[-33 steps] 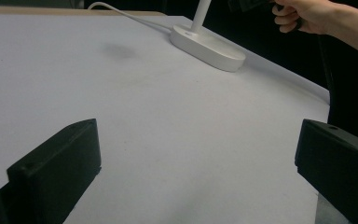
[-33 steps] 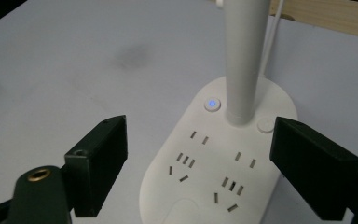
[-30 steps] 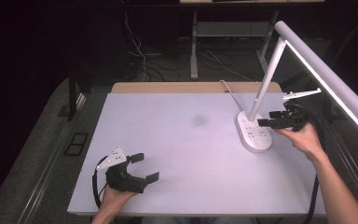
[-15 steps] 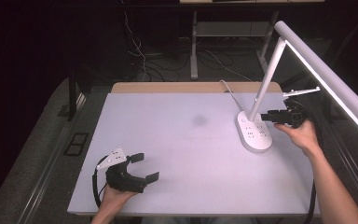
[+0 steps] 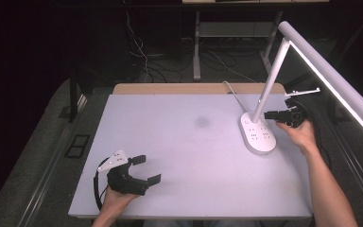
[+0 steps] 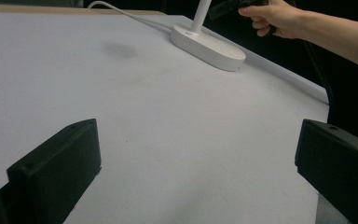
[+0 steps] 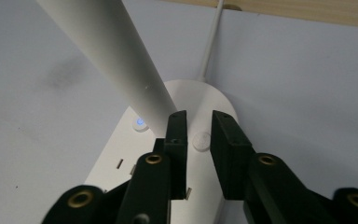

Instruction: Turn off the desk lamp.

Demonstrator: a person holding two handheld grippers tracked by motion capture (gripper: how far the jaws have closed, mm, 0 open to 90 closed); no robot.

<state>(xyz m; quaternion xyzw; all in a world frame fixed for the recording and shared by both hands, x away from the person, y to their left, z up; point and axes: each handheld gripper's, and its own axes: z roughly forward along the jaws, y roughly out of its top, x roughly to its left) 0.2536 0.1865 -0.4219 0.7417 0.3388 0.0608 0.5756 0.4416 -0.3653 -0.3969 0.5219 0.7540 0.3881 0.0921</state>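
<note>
A white desk lamp stands at the table's right, with an oval base (image 5: 257, 135), a slanted pole (image 5: 269, 80) and a long lit head (image 5: 331, 80). My right gripper (image 5: 267, 115) hovers just above the base, close beside the pole (image 7: 112, 56). Its jaws are almost together, a narrow gap between them and nothing in it. Below them sits a round button (image 7: 201, 140), and a small blue light (image 7: 140, 122) glows to the left. My left gripper (image 5: 150, 169) rests open on the table's front left, with nothing between its fingers (image 6: 56, 163).
The white table (image 5: 189, 142) has a faint dark smudge (image 5: 201, 122) near its middle. The lamp's cable (image 5: 231, 92) runs off the back edge. The lamp base (image 6: 209, 44) and the person's right hand (image 6: 272, 16) lie far ahead in the left gripper view.
My right gripper has edged left toward the lamp's pole over the base and its jaws have narrowed. The left gripper has not moved.
</note>
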